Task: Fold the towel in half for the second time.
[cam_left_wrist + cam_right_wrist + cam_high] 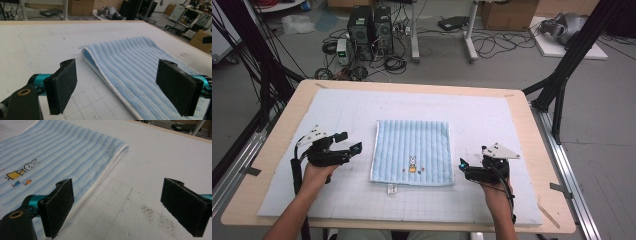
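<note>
From above, a folded blue towel (412, 152) is seen lying flat at the middle of the white mat (492, 115), flanked by the left gripper (348, 142) and right gripper (463, 165). In the left gripper view, wide-parted, empty jaws are aimed at the towel's edge. The same is shown in the right gripper view, so any further fold is judged not yet begun.
</note>
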Action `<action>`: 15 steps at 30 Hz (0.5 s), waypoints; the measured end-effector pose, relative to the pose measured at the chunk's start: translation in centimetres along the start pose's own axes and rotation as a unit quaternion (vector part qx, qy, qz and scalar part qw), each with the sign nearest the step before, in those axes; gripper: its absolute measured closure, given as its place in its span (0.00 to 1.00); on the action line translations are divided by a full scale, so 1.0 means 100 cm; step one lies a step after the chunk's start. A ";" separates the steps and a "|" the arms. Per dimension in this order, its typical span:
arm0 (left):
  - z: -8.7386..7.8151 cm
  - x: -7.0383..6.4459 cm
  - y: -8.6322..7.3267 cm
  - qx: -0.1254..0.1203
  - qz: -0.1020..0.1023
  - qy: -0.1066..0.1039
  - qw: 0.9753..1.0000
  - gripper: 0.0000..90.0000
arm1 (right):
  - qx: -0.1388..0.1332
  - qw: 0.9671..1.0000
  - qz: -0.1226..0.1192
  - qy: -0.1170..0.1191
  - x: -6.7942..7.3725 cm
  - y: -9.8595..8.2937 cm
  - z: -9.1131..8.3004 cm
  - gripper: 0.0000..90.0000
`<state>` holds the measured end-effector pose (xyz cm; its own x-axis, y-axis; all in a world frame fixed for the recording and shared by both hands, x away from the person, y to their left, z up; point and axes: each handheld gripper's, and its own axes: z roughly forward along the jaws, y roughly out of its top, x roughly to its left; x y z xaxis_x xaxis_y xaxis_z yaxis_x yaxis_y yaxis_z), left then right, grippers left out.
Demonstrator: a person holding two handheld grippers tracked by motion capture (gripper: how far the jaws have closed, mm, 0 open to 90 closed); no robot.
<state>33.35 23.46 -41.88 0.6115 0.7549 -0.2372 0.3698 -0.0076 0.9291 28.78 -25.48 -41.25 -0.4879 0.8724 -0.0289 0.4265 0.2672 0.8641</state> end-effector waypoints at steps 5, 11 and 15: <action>0.024 0.009 0.015 0.016 -0.004 0.000 1.000 0.20 | -0.001 1.000 0.006 0.003 -0.003 -0.001 0.001 0.12; 0.058 0.023 0.034 0.041 -0.014 0.007 0.999 0.20 | 0.005 1.000 0.005 0.009 -0.003 -0.002 0.005 0.12; 0.091 0.031 0.038 0.087 -0.016 0.023 0.996 0.22 | 0.006 1.000 0.003 0.017 -0.001 -0.003 0.008 0.12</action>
<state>43.02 19.84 -41.69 0.5660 0.7863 -0.2478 0.5062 -0.0943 0.8573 29.26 -25.30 -41.88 -0.5114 0.8593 -0.0071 0.4386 0.2680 0.8578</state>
